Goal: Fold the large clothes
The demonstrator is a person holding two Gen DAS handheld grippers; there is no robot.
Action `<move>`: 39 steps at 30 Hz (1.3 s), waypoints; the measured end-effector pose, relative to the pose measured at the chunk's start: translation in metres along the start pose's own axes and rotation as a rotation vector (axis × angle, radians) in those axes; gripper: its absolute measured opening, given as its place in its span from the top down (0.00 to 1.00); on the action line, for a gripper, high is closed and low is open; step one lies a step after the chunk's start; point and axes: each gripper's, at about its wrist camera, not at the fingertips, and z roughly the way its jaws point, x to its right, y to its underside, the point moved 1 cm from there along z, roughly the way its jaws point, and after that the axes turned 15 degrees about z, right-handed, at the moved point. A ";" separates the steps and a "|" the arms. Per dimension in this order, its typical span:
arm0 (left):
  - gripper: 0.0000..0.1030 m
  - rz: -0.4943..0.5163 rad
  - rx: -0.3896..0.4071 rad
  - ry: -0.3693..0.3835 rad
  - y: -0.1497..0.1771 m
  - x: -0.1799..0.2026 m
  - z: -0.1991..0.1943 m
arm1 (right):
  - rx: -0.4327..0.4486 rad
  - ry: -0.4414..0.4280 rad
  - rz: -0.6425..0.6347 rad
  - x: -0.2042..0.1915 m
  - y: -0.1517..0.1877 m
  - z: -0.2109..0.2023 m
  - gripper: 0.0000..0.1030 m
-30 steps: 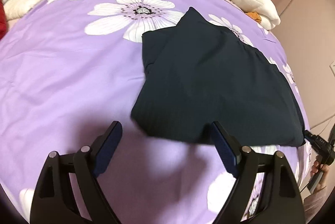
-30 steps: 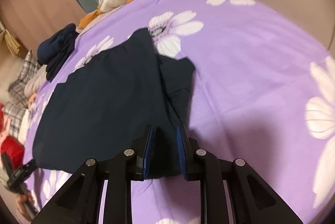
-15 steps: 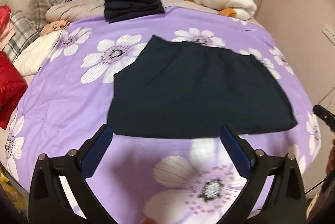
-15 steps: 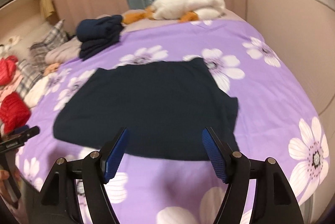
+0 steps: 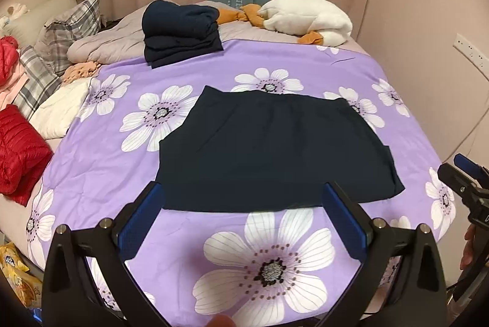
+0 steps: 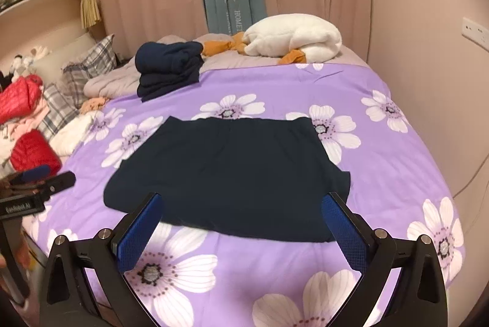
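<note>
Garment: we see the folded dark navy garment [image 5: 269,150] lying flat on the purple floral bedspread [image 5: 91,162], mid-bed.
Left tool [image 5: 244,223]: we read its jaws as spread wide, nothing between them, above the garment's near edge.
Right tool [image 6: 244,226]: its jaws have just been opening; we see nothing between them.
Stack: folded navy clothes [image 5: 180,34] sit at the far edge, beside a white plush goose [image 5: 305,18].

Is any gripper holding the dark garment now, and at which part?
No. The left gripper and the right gripper are both open and empty; the right's jaws have just been opening. The dark garment lies free on the bed.
</note>
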 end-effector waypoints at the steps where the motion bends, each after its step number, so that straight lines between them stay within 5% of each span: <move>1: 0.00 0.003 0.004 0.000 -0.001 0.001 -0.002 | 0.008 -0.002 0.005 0.001 -0.003 -0.003 0.01; 20: 0.00 0.010 0.056 -0.029 -0.024 0.015 -0.043 | 0.033 0.005 0.020 -0.025 -0.018 -0.024 0.01; 39: 0.00 -0.002 0.014 -0.103 -0.019 0.019 -0.036 | -0.012 0.040 0.050 -0.025 -0.008 -0.014 0.01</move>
